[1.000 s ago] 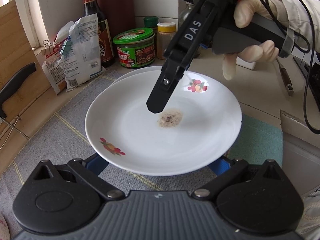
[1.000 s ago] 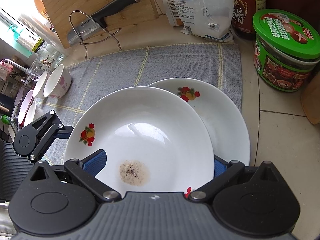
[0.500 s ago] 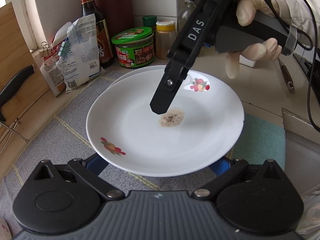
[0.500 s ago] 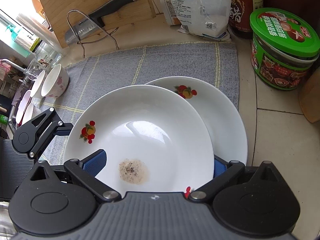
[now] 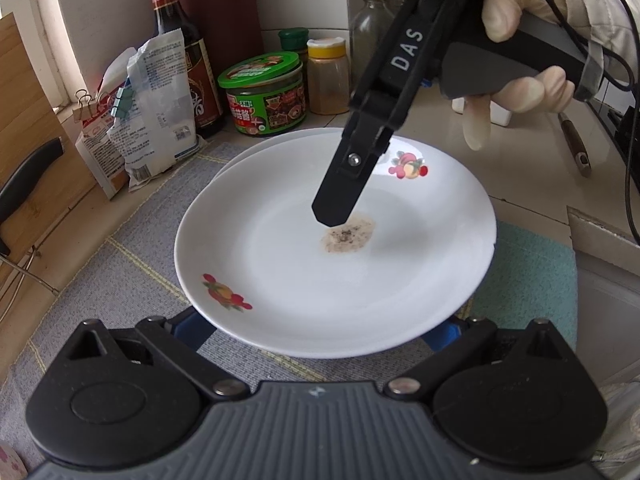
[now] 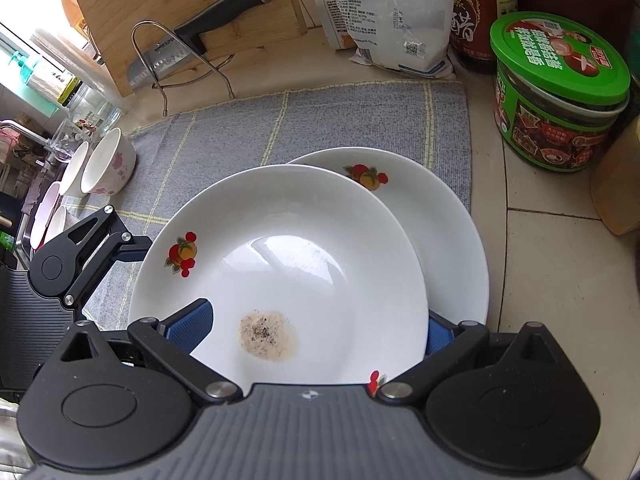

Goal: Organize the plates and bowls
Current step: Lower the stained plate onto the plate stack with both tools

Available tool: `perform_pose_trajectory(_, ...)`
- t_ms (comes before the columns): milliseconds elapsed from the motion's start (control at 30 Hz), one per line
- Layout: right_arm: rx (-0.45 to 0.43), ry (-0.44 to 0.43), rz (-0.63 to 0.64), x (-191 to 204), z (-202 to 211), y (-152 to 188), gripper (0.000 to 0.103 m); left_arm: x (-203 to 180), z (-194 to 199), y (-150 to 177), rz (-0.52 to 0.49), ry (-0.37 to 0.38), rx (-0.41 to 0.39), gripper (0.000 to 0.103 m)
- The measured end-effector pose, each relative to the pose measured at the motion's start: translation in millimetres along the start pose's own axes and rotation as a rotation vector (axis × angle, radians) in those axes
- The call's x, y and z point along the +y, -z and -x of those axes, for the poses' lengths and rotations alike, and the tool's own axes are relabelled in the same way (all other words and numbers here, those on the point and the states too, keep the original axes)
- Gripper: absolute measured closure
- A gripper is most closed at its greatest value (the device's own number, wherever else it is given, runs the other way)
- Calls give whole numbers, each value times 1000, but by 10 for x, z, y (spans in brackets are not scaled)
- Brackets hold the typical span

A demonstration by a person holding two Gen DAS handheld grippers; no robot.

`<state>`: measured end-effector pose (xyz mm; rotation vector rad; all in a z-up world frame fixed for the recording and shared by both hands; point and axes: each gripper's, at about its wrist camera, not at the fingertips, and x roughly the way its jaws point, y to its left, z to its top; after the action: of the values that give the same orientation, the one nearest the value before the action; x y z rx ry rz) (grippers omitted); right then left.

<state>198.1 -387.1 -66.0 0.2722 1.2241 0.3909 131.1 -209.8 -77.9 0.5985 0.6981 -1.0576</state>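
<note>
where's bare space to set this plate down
Free: the grey checked mat between the pink-flowered bowls and the two white fruit-print plates. Also bare tile right of the plates. Crowded: the back edge, with the green-lidded jar, bags and bottles.

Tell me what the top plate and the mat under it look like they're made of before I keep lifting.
Top plate: most likely glazed ceramic or porcelain, white and glossy, since window light reflects in its well and fruit decals sit on the rim; melamine can't be excluded. Mat: woven fabric, matte grey with thin yellow grid lines and a visibly ribbed weave.
</note>
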Motion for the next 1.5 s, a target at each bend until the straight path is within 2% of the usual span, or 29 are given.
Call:
perform_pose_trajectory(233,1,7,-8,-28,6,35,0,60,49,-20,20,-10,-12,1)
perform_pose_trajectory(400,3,20,-34,-84,18,79,0,19,36,-29,-12,-18,-10,1)
perform_pose_trajectory(933,-33,30,-71,-80,191,160,0,50,-15,-78,9,-5,-23,1)
perform_pose_trajectory(1500,-31,100,-46,30,223,195,0,66,-38,-93,40,16,-26,1)
